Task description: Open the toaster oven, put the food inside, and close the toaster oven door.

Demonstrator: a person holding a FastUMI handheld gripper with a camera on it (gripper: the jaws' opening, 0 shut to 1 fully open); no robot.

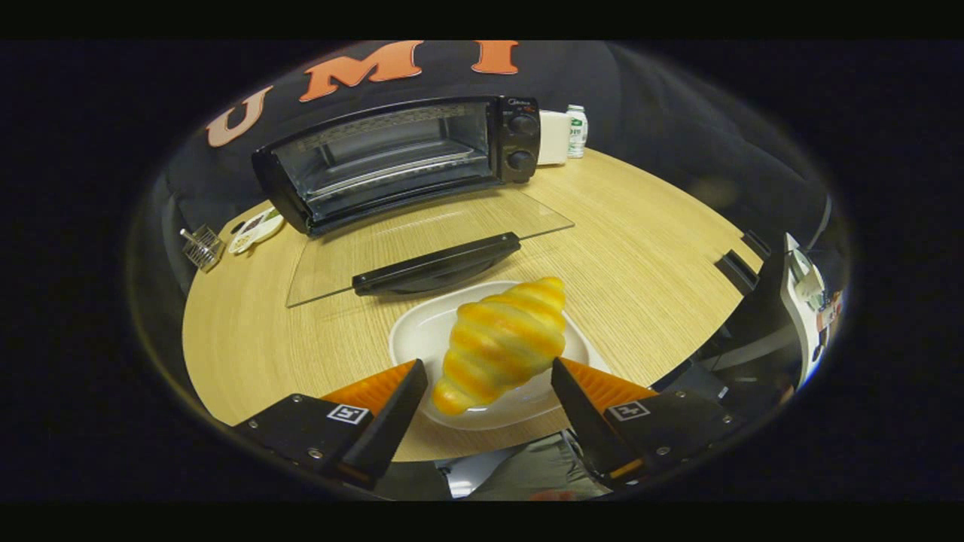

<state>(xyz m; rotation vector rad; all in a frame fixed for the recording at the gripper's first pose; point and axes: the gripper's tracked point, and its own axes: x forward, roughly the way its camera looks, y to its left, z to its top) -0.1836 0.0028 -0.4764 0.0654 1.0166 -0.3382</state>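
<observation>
A black toaster oven (pixel 399 162) stands at the far side of the wooden table. Its glass door (pixel 429 241) lies folded down flat toward me, the black handle (pixel 437 263) at its near edge. Inside, a wire rack shows and the cavity looks empty. A golden croissant (pixel 501 342) rests on a white plate (pixel 410 339) just in front of the door handle. My gripper (pixel 489 369) is open, one finger on each side of the croissant's near end, with small gaps between fingers and croissant.
A small wire basket (pixel 202 247) and a printed card (pixel 256 228) sit left of the oven. A white box (pixel 553 137) and a bottle (pixel 577 130) stand right of it. A person's trouser leg (pixel 538 470) shows below the table's near edge. Equipment (pixel 802 301) stands off the table's right side.
</observation>
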